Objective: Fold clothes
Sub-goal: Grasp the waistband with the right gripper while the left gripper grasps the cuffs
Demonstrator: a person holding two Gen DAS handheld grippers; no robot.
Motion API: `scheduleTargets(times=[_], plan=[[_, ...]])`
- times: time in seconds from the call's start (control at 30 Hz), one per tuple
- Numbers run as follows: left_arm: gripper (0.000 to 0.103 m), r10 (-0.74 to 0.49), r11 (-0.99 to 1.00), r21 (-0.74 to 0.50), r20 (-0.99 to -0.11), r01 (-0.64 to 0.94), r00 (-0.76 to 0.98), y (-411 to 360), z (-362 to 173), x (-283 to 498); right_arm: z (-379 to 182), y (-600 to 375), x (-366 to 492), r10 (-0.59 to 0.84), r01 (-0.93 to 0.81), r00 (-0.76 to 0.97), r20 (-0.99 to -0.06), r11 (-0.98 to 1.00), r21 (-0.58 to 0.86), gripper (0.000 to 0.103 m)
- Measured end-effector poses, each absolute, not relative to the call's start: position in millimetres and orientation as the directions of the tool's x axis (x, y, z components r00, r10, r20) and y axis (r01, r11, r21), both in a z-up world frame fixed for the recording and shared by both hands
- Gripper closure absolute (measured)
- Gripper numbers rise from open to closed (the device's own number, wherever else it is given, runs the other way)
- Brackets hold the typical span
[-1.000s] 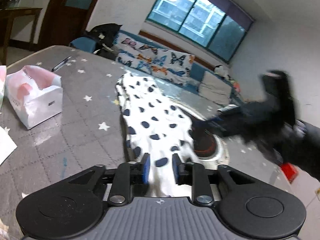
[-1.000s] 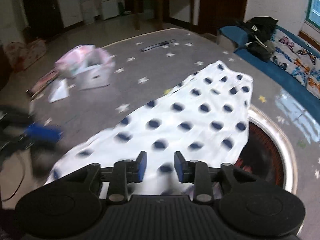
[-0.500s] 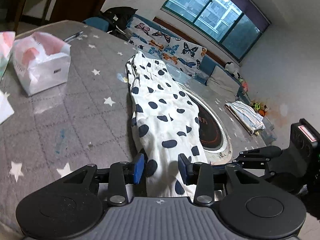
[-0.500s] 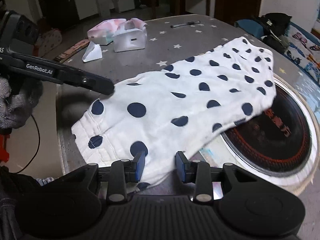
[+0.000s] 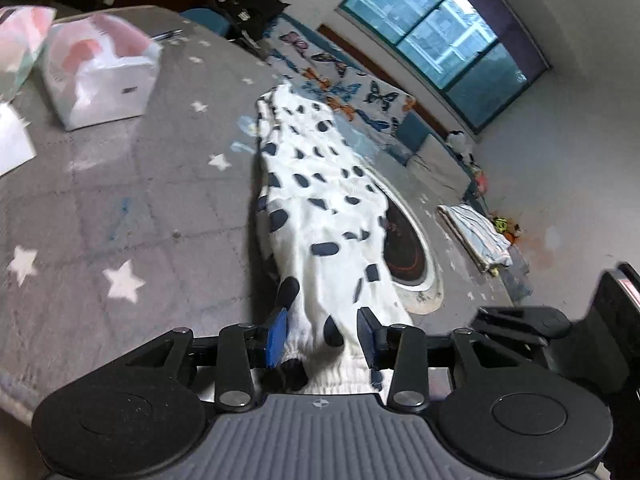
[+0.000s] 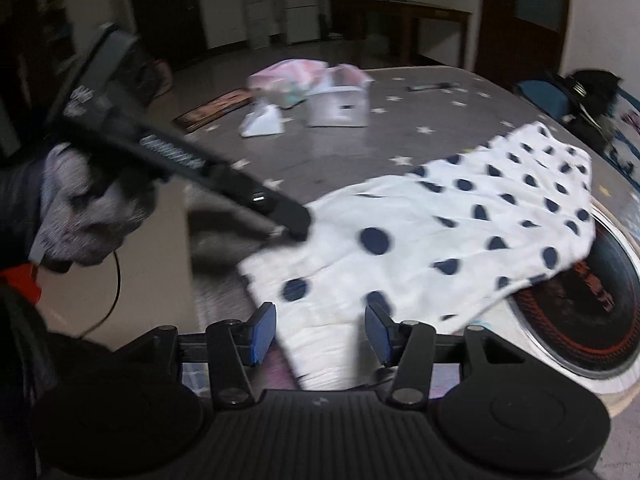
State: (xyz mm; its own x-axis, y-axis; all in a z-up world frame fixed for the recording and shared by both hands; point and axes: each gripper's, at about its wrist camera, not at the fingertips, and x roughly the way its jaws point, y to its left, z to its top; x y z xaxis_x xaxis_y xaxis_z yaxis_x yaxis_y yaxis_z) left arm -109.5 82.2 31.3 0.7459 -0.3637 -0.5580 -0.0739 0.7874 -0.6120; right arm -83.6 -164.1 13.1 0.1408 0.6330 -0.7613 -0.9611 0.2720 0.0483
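Left wrist view: left tool [image 5: 322, 334] spread wide, ribbed waistband of white dotted garment [image 5: 320, 216] lying between the pads, not yet pinched. Garment stretched long and narrow across grey star-print worktop [image 5: 120, 208], partly over round inset hob [image 5: 404, 252]. Soft, thin cotton; best gathered in one layer before closing.

Right wrist view: right tool [image 6: 320, 334] likewise spread, straddling the near hem. Left tool's tip touching the garment's corner. Advisable to close both at matching edge points, level, to keep the fold square.

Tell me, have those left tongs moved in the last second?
Yes. The left tongs have dropped lower and closer to the spotted cloth's near end, judged against the white box, and now straddle its hem.
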Motion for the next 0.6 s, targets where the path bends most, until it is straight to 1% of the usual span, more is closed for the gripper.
scheduleTargets(times=[0.17,0.27,0.3,0.4,0.5,0.6], plan=[[0.059,-0.366,0.777,-0.624,-0.558,-0.086,0.745,81.6,29.1,-115.8,2.2,-156.6,-111.0,0.612,-0.973,0.189,-0.768,0.220,-0.064,0.050],[0.063,-0.367,0.770,-0.631,-0.557,-0.093,0.745,81.2,27.7,-119.6,-5.3,-150.7,-120.5,0.596,-0.960,0.271,-0.756,0.221,-0.171,0.053],[0.075,-0.367,0.768,-0.633,-0.557,-0.095,0.745,81.1,27.3,-120.9,-6.3,-149.7,-122.2,0.594,-0.954,0.295,-0.748,0.226,-0.197,0.054],[0.088,-0.368,0.763,-0.639,-0.555,-0.098,0.746,80.4,27.6,-124.4,-5.8,-149.1,-124.8,0.599,-0.942,0.333,-0.729,0.242,-0.231,0.054],[0.092,-0.369,0.773,-0.632,-0.528,-0.063,0.765,76.8,44.8,-125.1,-4.5,-150.3,-126.3,0.605,-0.938,0.344,-0.718,0.253,-0.236,0.054],[0.093,-0.402,0.767,-0.642,-0.492,-0.010,0.772,73.8,62.8,-117.5,-6.1,-151.0,-127.5,0.598,-0.930,0.365,-0.714,0.264,-0.254,0.054]])
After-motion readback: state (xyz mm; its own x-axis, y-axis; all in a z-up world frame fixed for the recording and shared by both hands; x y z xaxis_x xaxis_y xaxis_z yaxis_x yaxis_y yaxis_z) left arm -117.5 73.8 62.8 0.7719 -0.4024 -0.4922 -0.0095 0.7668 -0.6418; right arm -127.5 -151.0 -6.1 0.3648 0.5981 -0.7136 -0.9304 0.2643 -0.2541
